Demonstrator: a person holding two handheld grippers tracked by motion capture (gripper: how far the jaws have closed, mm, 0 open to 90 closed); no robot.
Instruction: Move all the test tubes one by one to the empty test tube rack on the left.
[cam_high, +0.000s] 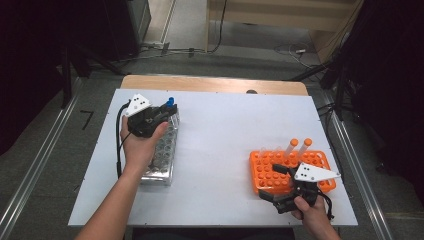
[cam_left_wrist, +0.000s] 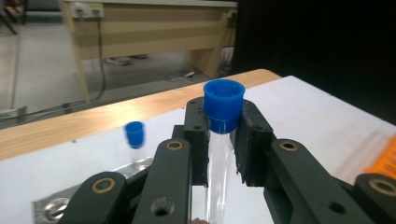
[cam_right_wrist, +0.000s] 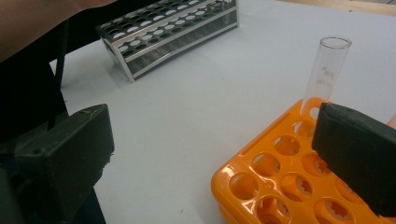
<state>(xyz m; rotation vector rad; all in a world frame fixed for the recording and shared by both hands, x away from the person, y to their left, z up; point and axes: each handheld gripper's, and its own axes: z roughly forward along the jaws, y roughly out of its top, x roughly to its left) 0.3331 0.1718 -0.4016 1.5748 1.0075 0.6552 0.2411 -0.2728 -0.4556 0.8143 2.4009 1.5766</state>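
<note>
Left claw (cam_left_wrist: 219, 140) is clamped on a clear tube (cam_left_wrist: 218, 172), gripping it just under its blue cap (cam_left_wrist: 223, 100), and the tube stands upright between the two black jaws. From the high view that left claw (cam_high: 165, 116) sits over the far end of the metal rack (cam_high: 162, 155), which lies on the left side of the white surface (cam_high: 220, 135), with the hand (cam_high: 140, 145) wrapped around the tool. In the left gripper view a second blue-capped tube (cam_left_wrist: 135, 135) shows blurred off to the left, standing near the rack's edge (cam_left_wrist: 56, 207).

Over on the right, the right claw (cam_high: 277, 182) is wide open with nothing between its jaws. In the right gripper view the two black jaws stand far apart, the orange rack (cam_right_wrist: 289, 182) lying below and between them, one jaw over its right part. An uncapped clear tube (cam_right_wrist: 327, 70) stands upright in a far hole of that orange rack. The high view shows the orange rack (cam_high: 265, 172) near the right front corner of the surface, with two orange-capped tubes (cam_high: 298, 147) rising from its far side, and the right hand (cam_high: 312, 210) holding the tool just at the rack's near edge.

The two racks sit well apart, bare white surface between them. The metal rack (cam_right_wrist: 173, 28) shows in the right gripper view too, lying across the surface.
</note>
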